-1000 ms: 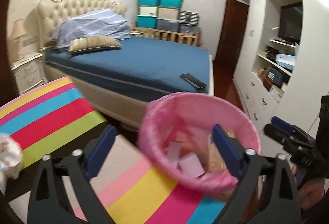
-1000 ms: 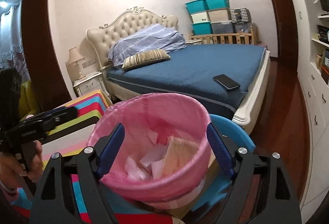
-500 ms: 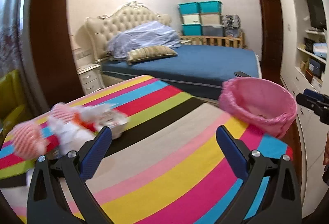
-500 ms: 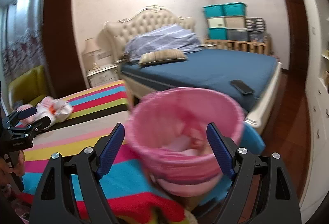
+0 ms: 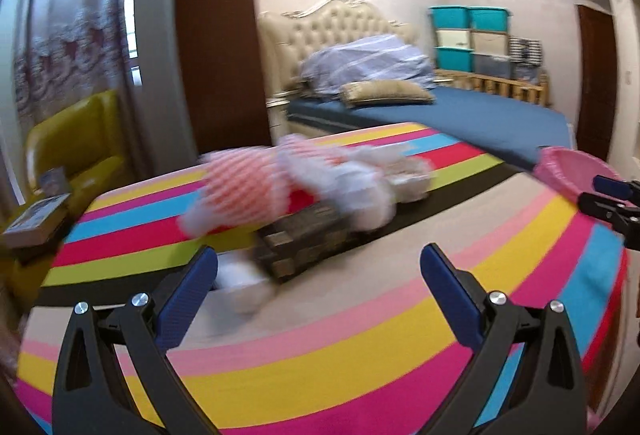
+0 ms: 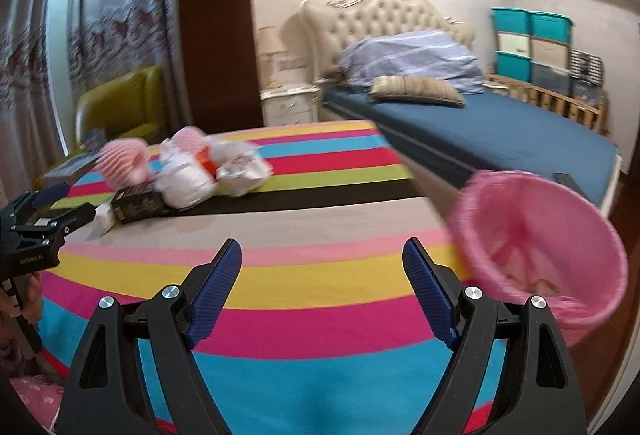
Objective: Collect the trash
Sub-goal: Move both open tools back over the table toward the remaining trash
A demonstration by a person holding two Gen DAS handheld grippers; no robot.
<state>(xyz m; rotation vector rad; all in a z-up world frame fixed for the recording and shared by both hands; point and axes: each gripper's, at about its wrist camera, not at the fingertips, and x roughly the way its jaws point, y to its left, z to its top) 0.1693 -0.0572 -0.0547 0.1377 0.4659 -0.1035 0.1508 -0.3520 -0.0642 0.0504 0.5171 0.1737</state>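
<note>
A pile of trash lies on the striped table (image 5: 360,335): pink foam netting (image 5: 248,191), white crumpled wrappers (image 5: 360,187), a dark box (image 5: 304,239) and a white scrap (image 5: 240,283). The pile also shows in the right wrist view (image 6: 188,171). My left gripper (image 5: 318,279) is open and empty, just short of the box; it shows in the right wrist view (image 6: 52,207). My right gripper (image 6: 320,287) is open and empty over the table. A pink-lined trash bin (image 6: 544,247) with scraps inside stands at the table's right edge, also in the left wrist view (image 5: 568,171).
A bed (image 6: 500,131) with blue sheet stands beyond the table. A yellow armchair (image 5: 76,151) with books (image 5: 36,223) is at the left by the curtains. A nightstand (image 6: 288,107) and stacked storage boxes (image 6: 532,43) are farther back.
Both grippers have swung left from the bin toward the trash pile. The left gripper has come close to the pile. Both stayed open.
</note>
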